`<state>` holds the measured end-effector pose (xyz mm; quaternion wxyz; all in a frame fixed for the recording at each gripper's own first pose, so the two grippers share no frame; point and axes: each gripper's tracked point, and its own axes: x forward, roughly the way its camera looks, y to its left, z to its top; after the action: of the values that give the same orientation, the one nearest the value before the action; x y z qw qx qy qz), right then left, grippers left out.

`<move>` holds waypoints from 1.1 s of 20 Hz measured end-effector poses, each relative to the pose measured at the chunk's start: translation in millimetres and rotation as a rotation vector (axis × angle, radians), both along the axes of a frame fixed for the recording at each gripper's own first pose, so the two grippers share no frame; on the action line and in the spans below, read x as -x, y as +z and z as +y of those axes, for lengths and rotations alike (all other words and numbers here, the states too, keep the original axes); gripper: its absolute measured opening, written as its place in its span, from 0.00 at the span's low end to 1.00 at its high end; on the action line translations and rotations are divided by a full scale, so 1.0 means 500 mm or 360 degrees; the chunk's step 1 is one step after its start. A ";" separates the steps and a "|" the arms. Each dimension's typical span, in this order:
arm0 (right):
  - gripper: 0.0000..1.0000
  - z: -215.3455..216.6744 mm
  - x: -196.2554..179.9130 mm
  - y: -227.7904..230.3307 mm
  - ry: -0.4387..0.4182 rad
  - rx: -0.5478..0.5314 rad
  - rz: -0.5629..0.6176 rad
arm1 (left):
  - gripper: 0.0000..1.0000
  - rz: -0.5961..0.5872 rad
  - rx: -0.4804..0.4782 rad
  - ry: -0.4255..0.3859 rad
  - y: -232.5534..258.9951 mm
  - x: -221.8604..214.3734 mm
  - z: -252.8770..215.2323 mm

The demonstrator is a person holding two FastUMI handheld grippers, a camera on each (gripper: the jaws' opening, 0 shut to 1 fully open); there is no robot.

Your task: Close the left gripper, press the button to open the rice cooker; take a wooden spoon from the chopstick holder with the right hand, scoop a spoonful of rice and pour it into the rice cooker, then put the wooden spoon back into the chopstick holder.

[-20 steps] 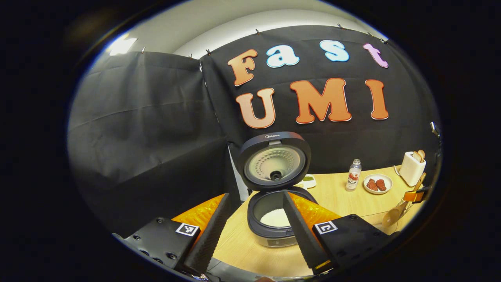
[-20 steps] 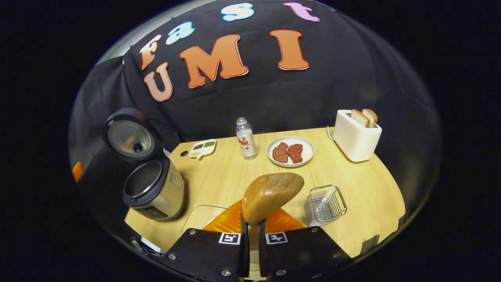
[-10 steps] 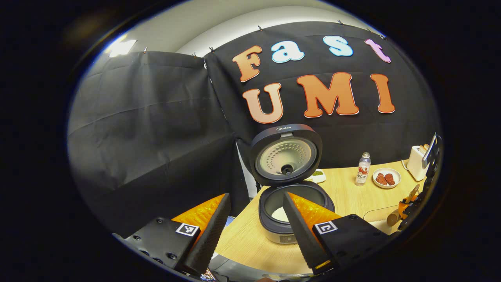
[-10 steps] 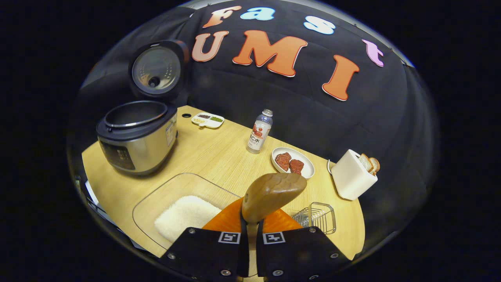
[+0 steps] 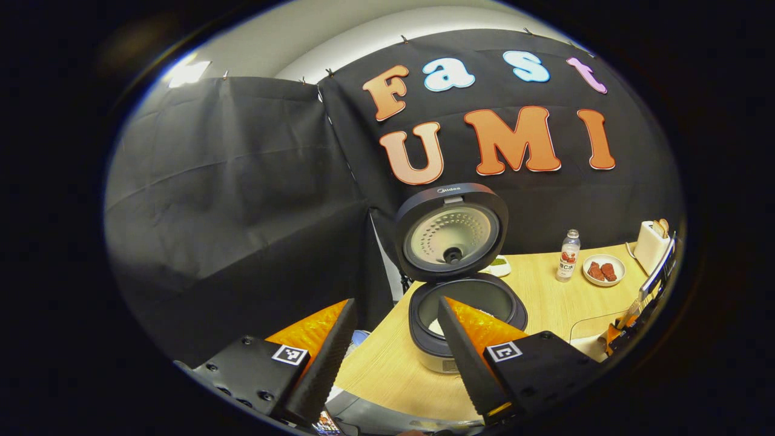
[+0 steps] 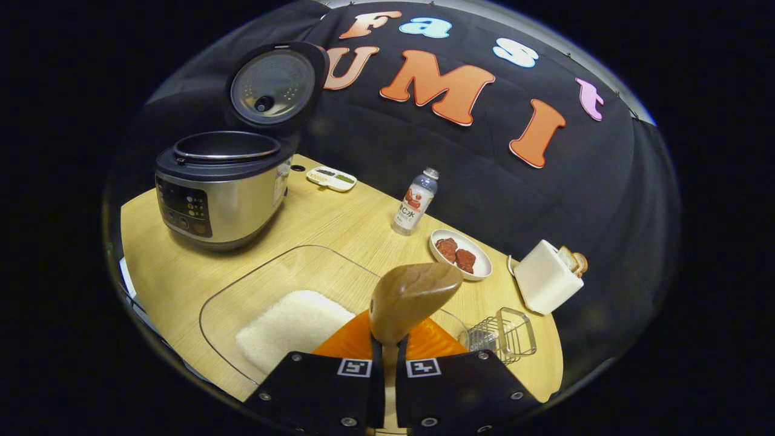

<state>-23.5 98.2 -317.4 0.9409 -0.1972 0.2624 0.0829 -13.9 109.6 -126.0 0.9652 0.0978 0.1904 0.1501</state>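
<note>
The right tongs (image 6: 387, 351) grip the wooden spoon (image 6: 412, 300) by its handle, both fingers pressed on it and the bowl of the spoon rising just ahead of them, above a clear tray of white rice (image 6: 290, 327) at the near edge of the bench (image 6: 339, 230). The rice cooker (image 6: 221, 184) stands at the far left with its lid (image 6: 272, 85) thrown upright and the pot open. The wire chopstick holder (image 6: 505, 333) sits to the right of the spoon, beside the tray. In the left gripper view, the left tongs (image 5: 393, 357) hang spread apart and empty, short of the cooker, where a little white rice (image 5: 435, 327) appears to lie in the pot. The spoon looks light and rigid, its smooth wood liable to twist in a narrow pinch; holding the handle close behind the bowl should keep it level. Loose grains will likely spill if it tips.
</note>
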 end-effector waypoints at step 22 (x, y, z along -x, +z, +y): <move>0.06 0.044 -0.012 0.011 -0.0718 -0.0963 0.0206 | 0.92 0.0112 -0.0021 -0.0269 -0.048 -0.063 0.061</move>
<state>-17.3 120.1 -311.9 0.9327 0.1580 0.3218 -0.0403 17.5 140.0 -150.2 0.9665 0.1252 0.2142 0.0659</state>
